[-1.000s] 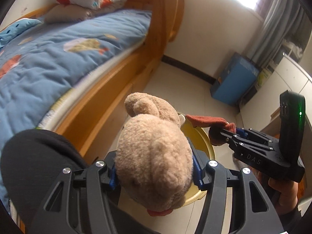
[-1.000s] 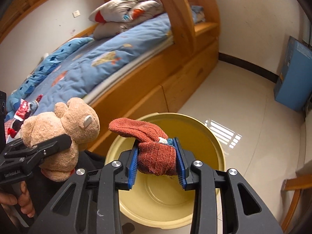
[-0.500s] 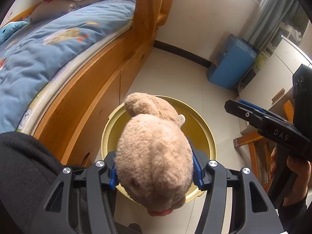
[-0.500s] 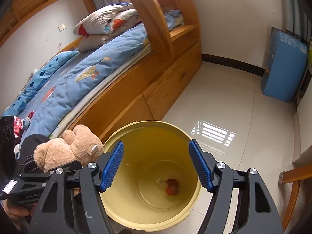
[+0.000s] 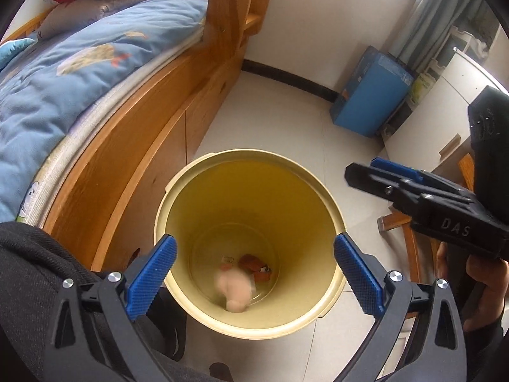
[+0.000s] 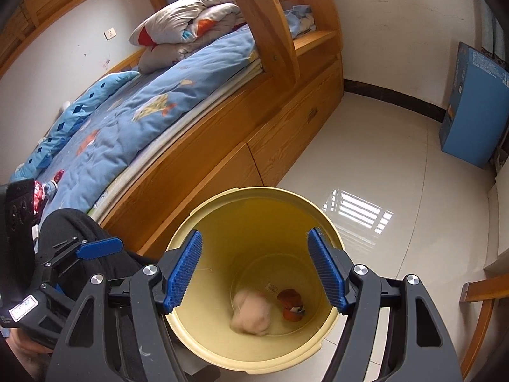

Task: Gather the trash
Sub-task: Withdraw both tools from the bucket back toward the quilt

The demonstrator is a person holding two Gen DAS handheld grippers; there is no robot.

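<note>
A yellow bucket (image 5: 321, 210) stands on the tiled floor beside the wooden bed; it also shows in the right wrist view (image 6: 197, 222). At its bottom lie a tan teddy bear (image 5: 235, 289), blurred, and a rust-red sock (image 5: 254, 262). The right wrist view shows the bear (image 6: 253, 313) and the sock (image 6: 291, 302) too. My left gripper (image 5: 254, 273) is open and empty above the bucket's mouth. My right gripper (image 6: 254, 275) is open and empty above the bucket, and appears from the side in the left wrist view (image 5: 381, 175).
A wooden bed (image 6: 203, 172) with a blue quilt (image 6: 143, 121) runs along the left. A blue box (image 5: 372, 102) leans at the far wall. A wooden chair leg (image 6: 483, 289) is at the right. Small red items (image 6: 39, 191) lie on the bed.
My left gripper opened and the teddy bear dropped into the bucket. My right gripper let the sock fall a moment before and stays open.
</note>
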